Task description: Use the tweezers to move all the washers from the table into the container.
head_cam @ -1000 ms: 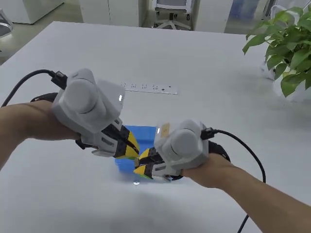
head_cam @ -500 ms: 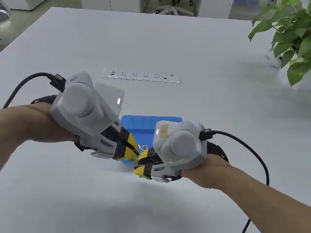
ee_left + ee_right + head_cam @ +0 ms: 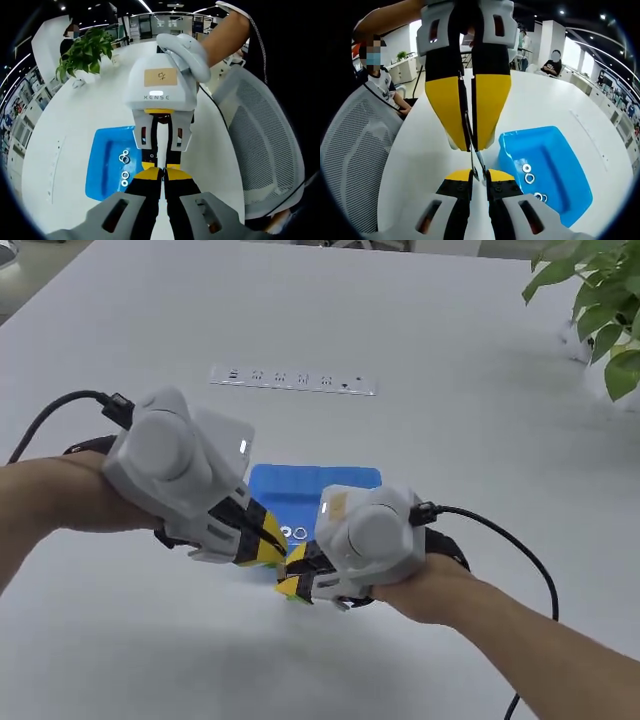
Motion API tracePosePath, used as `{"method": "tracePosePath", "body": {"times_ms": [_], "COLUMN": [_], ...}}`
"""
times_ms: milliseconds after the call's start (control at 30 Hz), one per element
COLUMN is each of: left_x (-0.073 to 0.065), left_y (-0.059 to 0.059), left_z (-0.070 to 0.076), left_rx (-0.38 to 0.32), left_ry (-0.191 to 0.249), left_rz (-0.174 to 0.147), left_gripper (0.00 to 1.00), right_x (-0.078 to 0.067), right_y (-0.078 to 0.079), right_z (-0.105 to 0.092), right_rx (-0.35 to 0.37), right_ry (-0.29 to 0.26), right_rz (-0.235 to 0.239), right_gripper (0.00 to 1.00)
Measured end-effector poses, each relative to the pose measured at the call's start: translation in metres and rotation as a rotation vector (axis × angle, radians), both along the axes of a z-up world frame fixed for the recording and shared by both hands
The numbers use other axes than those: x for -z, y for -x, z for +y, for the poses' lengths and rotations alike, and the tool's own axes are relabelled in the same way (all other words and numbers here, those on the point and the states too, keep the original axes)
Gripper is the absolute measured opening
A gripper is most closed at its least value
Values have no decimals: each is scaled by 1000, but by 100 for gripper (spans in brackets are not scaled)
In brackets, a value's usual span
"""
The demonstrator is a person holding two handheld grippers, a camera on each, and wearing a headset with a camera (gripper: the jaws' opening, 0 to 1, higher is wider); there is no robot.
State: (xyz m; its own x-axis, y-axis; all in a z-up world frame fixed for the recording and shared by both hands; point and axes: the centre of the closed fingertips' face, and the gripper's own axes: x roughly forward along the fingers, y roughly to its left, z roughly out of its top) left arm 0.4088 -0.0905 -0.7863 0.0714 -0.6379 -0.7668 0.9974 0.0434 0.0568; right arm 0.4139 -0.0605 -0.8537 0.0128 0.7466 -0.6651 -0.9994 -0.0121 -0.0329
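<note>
A blue container (image 3: pixel 325 487) lies on the white table (image 3: pixel 450 420) with several washers (image 3: pixel 295 532) inside; the same washers (image 3: pixel 530 177) and container (image 3: pixel 555 165) sit right of the jaws in the right gripper view. My left gripper (image 3: pixel 268 543) and right gripper (image 3: pixel 292 582) meet tip to tip just in front of the container. The thin metal tweezers (image 3: pixel 471 145) run between the left gripper's yellow pads (image 3: pixel 492 100) and down into my right gripper (image 3: pixel 473 176). Both pairs of jaws stand nearly closed around them. In the left gripper view my left gripper (image 3: pixel 164 175) faces the right one beside the container (image 3: pixel 107 150).
A white power strip (image 3: pixel 295 380) lies beyond the container. A potted plant (image 3: pixel 600 300) stands at the far right. A mesh office chair (image 3: pixel 260 145) is at the table's near side. A cable (image 3: pixel 500 540) trails from the right gripper.
The head camera has tilted, so the container and its washers show more. The two grippers have stayed tip to tip in front of it.
</note>
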Motion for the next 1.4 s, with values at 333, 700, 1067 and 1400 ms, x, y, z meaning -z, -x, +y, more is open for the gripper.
{"method": "tracePosePath", "body": {"times_ms": [333, 700, 1067, 1400], "left_x": [5, 5, 6, 8], "left_y": [-3, -6, -13, -13], "left_z": [-3, -6, -6, -6], "left_rx": [10, -3, -34, -34], "left_ry": [-2, 6, 3, 6], "left_rz": [10, 26, 33, 42], "left_gripper": [5, 5, 5, 5], "right_x": [6, 8, 5, 5], "right_y": [-3, -4, -7, -7], "right_z": [-2, -3, -6, -5], "right_rx": [5, 11, 42, 37], "right_ry": [5, 6, -4, -13], "right_rz": [9, 10, 20, 26], "right_gripper": [13, 14, 12, 10]}}
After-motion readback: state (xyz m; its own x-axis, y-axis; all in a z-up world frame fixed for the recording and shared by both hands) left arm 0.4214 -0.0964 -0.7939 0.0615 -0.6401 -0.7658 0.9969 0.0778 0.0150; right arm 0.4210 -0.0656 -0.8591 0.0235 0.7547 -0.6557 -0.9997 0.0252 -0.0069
